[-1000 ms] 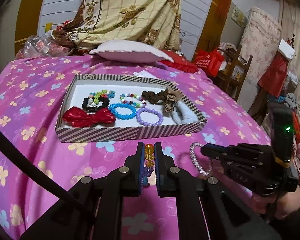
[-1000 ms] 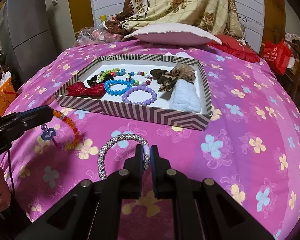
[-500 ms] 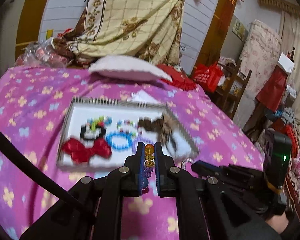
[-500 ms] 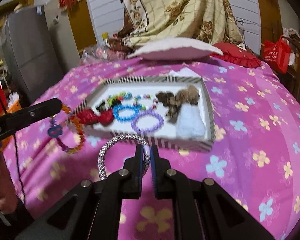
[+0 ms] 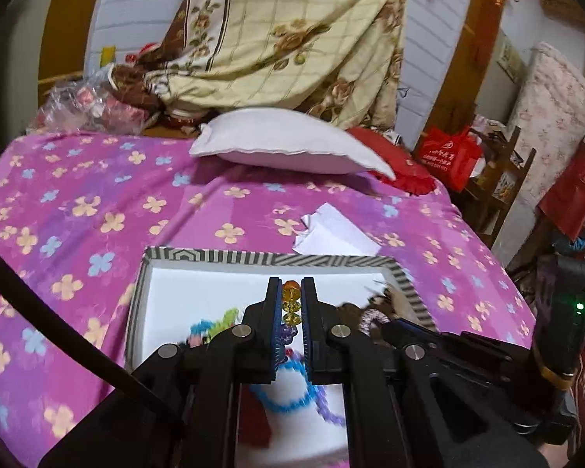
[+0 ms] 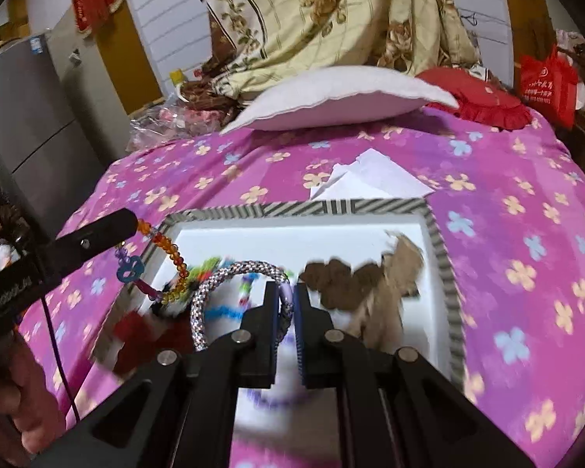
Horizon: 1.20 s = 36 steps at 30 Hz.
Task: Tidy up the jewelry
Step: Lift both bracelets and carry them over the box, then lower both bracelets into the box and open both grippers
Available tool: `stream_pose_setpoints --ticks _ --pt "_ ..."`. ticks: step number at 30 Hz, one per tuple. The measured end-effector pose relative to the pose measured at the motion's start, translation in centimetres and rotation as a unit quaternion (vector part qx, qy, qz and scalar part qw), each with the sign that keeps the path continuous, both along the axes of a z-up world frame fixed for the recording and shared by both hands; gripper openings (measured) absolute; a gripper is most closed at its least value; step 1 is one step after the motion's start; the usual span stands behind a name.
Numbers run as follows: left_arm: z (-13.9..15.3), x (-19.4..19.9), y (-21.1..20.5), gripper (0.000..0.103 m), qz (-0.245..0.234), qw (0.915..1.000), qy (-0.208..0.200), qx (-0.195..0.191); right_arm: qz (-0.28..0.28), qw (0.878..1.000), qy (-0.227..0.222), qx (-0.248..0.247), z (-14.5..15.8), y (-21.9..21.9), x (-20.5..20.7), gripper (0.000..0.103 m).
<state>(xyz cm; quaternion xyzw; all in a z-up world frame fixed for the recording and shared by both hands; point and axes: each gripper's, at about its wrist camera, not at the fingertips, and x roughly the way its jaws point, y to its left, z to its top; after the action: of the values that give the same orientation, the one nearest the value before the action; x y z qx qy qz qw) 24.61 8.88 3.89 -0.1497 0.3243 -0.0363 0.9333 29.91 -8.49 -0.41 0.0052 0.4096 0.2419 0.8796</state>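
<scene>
My left gripper (image 5: 291,292) is shut on an orange-and-purple beaded bracelet (image 5: 291,306) and holds it over the striped tray (image 5: 199,254). From the right wrist view that bracelet (image 6: 171,257) hangs from the left gripper (image 6: 134,221) above the tray's left edge. My right gripper (image 6: 285,292) is shut on a silver braided bracelet (image 6: 230,273) and holds it over the tray (image 6: 444,273). In the tray lie blue and purple bead bracelets (image 5: 288,397), a red bow (image 6: 136,327) and brown hair ties (image 6: 362,277), all blurred.
The tray sits on a pink flowered bedspread (image 5: 78,210). A folded white paper (image 5: 331,234) lies just behind the tray. A white pillow (image 5: 284,144), a red cushion (image 6: 483,103) and a yellow blanket (image 5: 292,39) are at the back. A grey fridge (image 6: 27,117) stands left.
Both grippers have risen off the bedspread and moved forward with their bracelets, from in front of the tray to above it. The tray now fills the lower view.
</scene>
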Motion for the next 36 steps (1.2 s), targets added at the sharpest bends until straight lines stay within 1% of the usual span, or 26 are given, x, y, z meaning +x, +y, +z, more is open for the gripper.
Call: stream_pose_setpoints --ticks 4,9,13,16,18,19,20,22,25,28,30,32,33,34,36 --pt "-1.2 2.3 1.0 0.007 0.013 0.9998 0.014 0.005 -0.009 0.999 0.03 -0.013 -1.9 1.7 3.7 0.007" --pt "-3.2 4.0 3.0 0.007 0.038 0.9982 0.046 0.01 -0.021 0.998 0.056 -0.03 -3.5 2.5 6.1 0.007" --pt "-4.6 4.4 3.9 0.007 0.056 0.9962 0.065 0.015 -0.033 0.995 0.089 -0.003 -4.6 1.9 7.5 0.007" --pt "-4.9 4.3 4.2 0.007 0.064 0.9954 0.07 0.016 -0.036 0.995 0.092 0.006 -4.8 1.8 7.6 0.007" --pt "-4.9 3.9 4.6 0.007 0.081 0.9941 0.069 0.023 -0.037 0.995 0.087 0.008 -4.7 1.8 7.5 0.007" --pt "-4.9 3.8 4.8 0.013 0.087 0.9934 0.071 0.023 -0.037 0.996 0.085 0.009 -4.6 1.7 7.4 0.008" --pt "-4.9 3.7 5.0 0.023 0.089 0.9932 0.072 0.02 -0.037 0.996 0.083 0.012 -4.5 1.6 7.3 0.01" --pt "-4.8 3.3 5.5 0.03 0.094 0.9929 0.072 0.013 -0.04 0.997 0.073 0.01 -4.0 1.5 6.9 0.011" --pt "-4.4 2.3 5.6 0.03 0.098 0.9927 0.069 0.014 -0.042 0.997 0.062 0.008 -3.2 1.0 6.0 0.011" --pt "-3.9 0.9 5.4 0.034 0.099 0.9927 0.067 0.015 -0.04 0.998 0.05 0.008 -2.1 0.5 4.2 0.011" --pt "-3.4 -0.7 4.9 0.039 0.105 0.9921 0.064 0.026 -0.034 0.998 0.043 0.005 -1.5 0.1 2.6 0.011" --pt "-3.0 -2.6 4.4 0.051 0.109 0.9918 0.056 0.035 -0.026 0.999 0.036 0.001 -0.8 -0.5 0.5 0.012" --pt "-2.7 -3.7 4.1 0.054 0.11 0.9917 0.052 0.039 -0.022 0.999 0.032 -0.001 -0.6 -0.8 -0.5 0.015" --pt "-2.6 -4.6 3.9 0.058 0.11 0.9918 0.049 0.042 -0.018 0.999 0.029 -0.004 -0.4 -1.1 -1.5 0.022" --pt "-2.5 -7.2 3.1 0.062 0.111 0.9914 0.048 0.05 -0.009 1.0 0.019 -0.009 -0.2 -1.7 -3.8 0.027"
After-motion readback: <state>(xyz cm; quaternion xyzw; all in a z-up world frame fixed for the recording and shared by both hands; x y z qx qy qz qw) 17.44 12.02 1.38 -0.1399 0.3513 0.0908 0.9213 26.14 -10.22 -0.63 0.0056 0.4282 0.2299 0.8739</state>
